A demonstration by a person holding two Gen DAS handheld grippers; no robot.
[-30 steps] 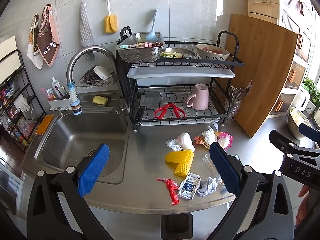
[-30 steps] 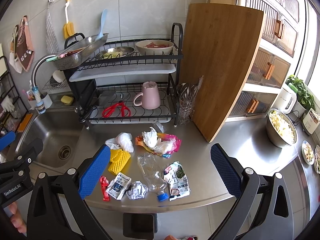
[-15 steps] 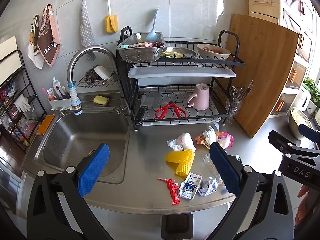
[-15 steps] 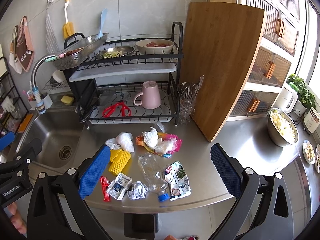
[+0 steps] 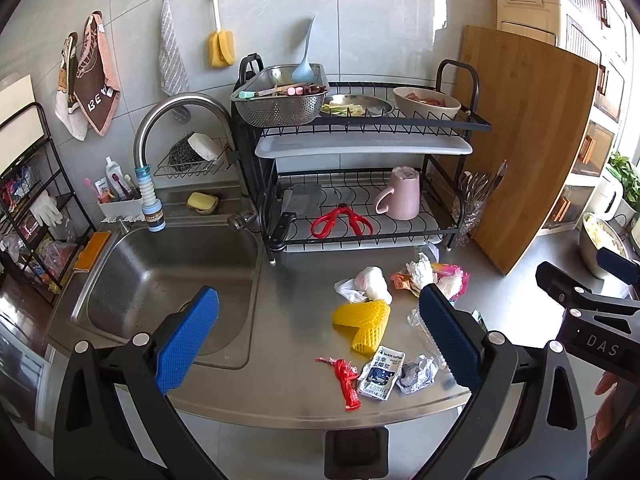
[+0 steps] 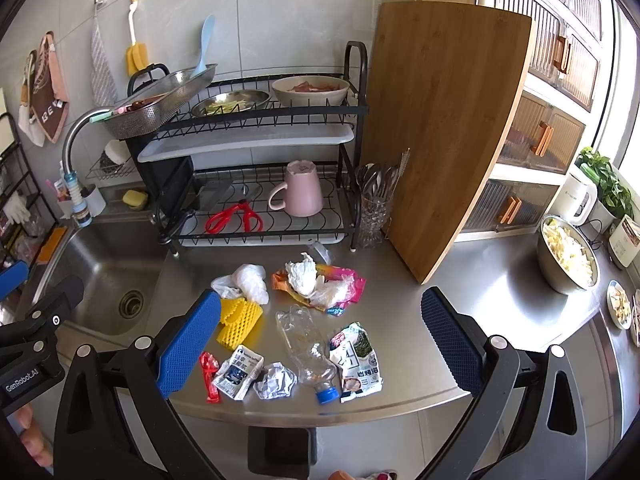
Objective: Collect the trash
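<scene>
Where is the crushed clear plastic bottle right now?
In the right wrist view, the bottle lies near the counter's front edge, between the crumpled foil and the snack packet.

A home kitchen: steel sink (image 5: 160,272) with curved faucet (image 5: 180,120), two-tier dish rack (image 6: 260,160) holding a pink mug (image 6: 300,194), wooden cutting board (image 6: 444,120) against tiled wall.

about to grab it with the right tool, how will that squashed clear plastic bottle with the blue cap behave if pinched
The crushed clear plastic bottle with a blue cap looks empty, so probably very light. Its creased, flattened walls will likely buckle further and may slip between pads. Being flattened, it seems unlikely to roll; pinching near the cap is probably firmer. The right tool hangs open above the counter.
</scene>
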